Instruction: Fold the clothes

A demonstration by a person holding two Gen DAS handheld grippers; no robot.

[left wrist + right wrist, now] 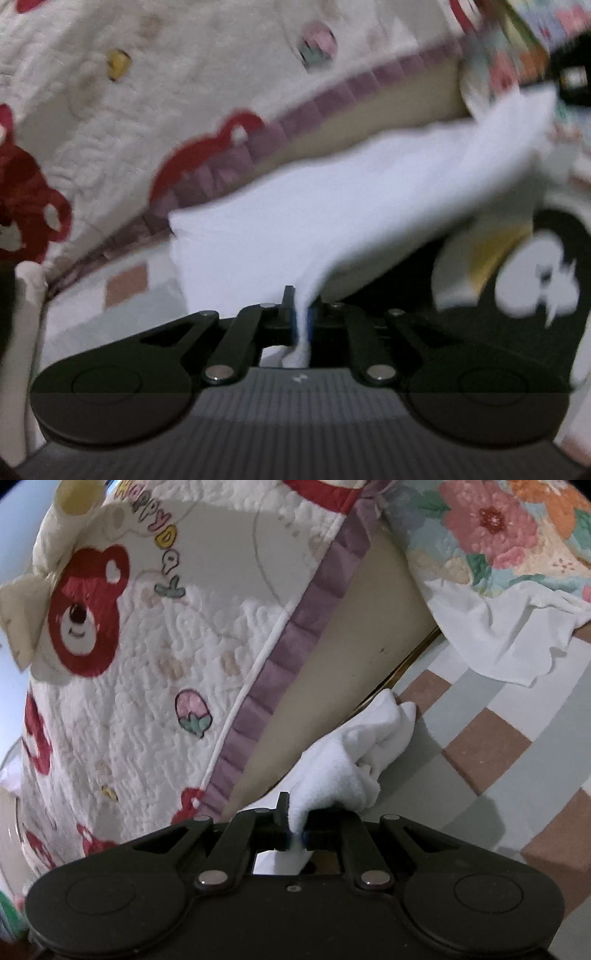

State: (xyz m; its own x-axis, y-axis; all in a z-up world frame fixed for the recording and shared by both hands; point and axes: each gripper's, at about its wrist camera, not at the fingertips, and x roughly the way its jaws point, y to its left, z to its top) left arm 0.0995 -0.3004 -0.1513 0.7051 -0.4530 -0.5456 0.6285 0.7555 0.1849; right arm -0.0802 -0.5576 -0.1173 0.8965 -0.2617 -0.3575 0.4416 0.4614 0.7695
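Both pairs of fingers are pinching white cloth: the left gripper [301, 317] is clamping a white garment [332, 206] that is stretching up and away to the right, blurred, and the right gripper [295, 825] is gripping a bunched white cloth [354, 753] hanging over the checkered floor [491, 746]. Beyond, a quilt [155, 657] with red bears and a purple frilled edge is covering the bed, and a floral blanket [498, 535] is lying farther right.

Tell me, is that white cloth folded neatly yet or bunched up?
Bunched up, not folded. In the right wrist view the white cloth hangs crumpled from the right hand-held gripper, whose jaws pinch one end.
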